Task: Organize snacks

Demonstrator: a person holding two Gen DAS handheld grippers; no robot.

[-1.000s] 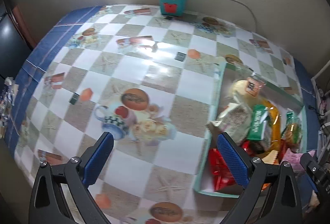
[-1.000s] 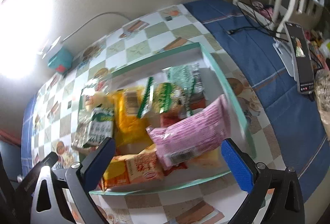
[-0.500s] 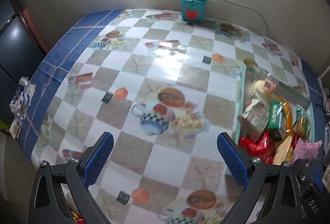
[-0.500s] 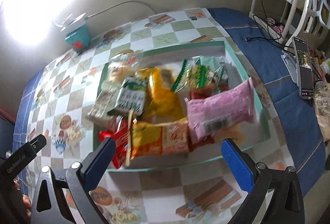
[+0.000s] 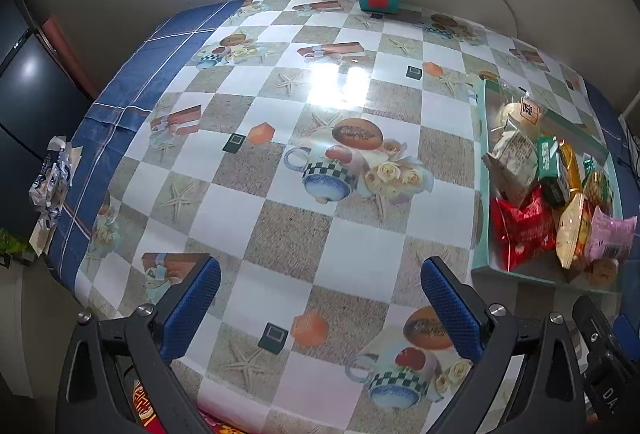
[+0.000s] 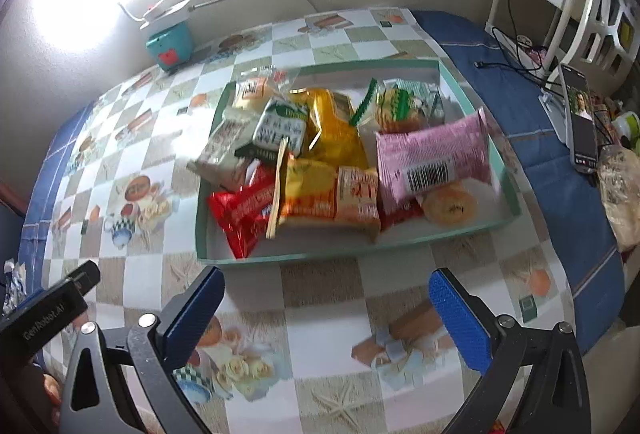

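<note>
nearest, the right gripper (image 6: 326, 308) hangs over bare tablecloth (image 6: 320, 346), jaws spread wide and holding nothing. the left gripper (image 5: 320, 298) does likewise over its own stretch of cloth, jaws wide and empty.

just past the right gripper, at 12 o'clock in its view, sits the tray (image 6: 352, 254), with every snack i can see heaped inside it. along the near edge lie a red pack (image 6: 240, 210) at about 11, a yellow pack (image 6: 320, 194) beside it, and a bun (image 6: 450, 208) towards 1. a pink pack (image 6: 434, 154) leans over the bun. behind them a gold pack (image 6: 336, 126) and a green-and-white pack (image 6: 280, 128) overlap (all tumbled together, nothing in rows). from the left view the tray (image 5: 480, 194) is at 3 o'clock.

farthest, a teal box (image 6: 168, 44) stands by the wall at 10 o'clock.

by my reading the sorting is barely begun: nothing is lifted out, no groups laid on the cloth, all of it left to do.
</note>
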